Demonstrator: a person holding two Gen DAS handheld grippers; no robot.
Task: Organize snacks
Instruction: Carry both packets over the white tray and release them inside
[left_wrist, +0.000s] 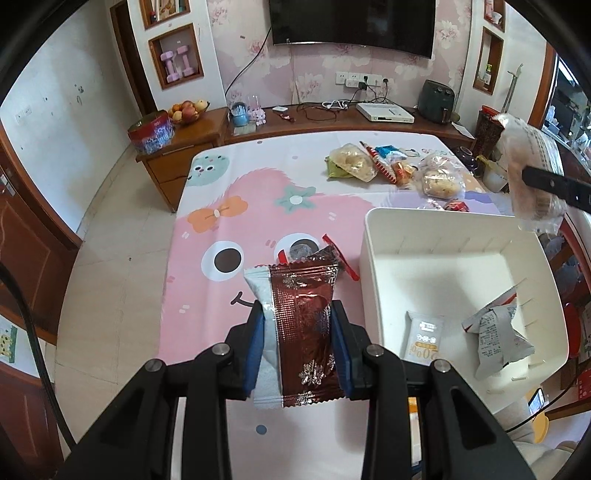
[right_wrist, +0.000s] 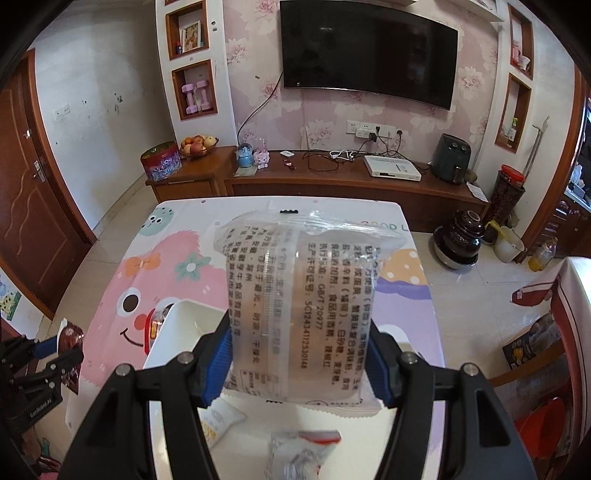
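Table w/ a pink cartoon cloth (left_wrist: 229, 206). Far right on it, a loose heap of snack packs (left_wrist: 391, 166): clear bags of pale puffed pieces, red and blue wrappers, all well apart from the bin. A red-edged wrapper (left_wrist: 341, 258) lies just left of the bin's far left corner, partly hidden behind the held foil pack. Beyond the table: wood TV cabinet (right_wrist: 332, 173) w/ fruit bowl (right_wrist: 197, 144), red tin (right_wrist: 161, 162), white box, cables; TV (right_wrist: 369, 55) on the wall.

White plastic bin (left_wrist: 373, 258) sits near right on the table. Inside, at its near end: a small white packet (left_wrist: 424, 334) and a grey-white printed pack w/ red trim (left_wrist: 498, 332), near each other, not touching as far as I can see.

Left gripper (left_wrist: 299, 325): narrow, pads clamped on a brown foil snack pack (left_wrist: 303, 306) plus a white pack (left_wrist: 264, 295) pressed beside it, held above the cloth left of the bin.

Right gripper (right_wrist: 301, 354): mid-width, clamped on a clear printed snack bag (right_wrist: 299, 295), lifted above the bin's right side.
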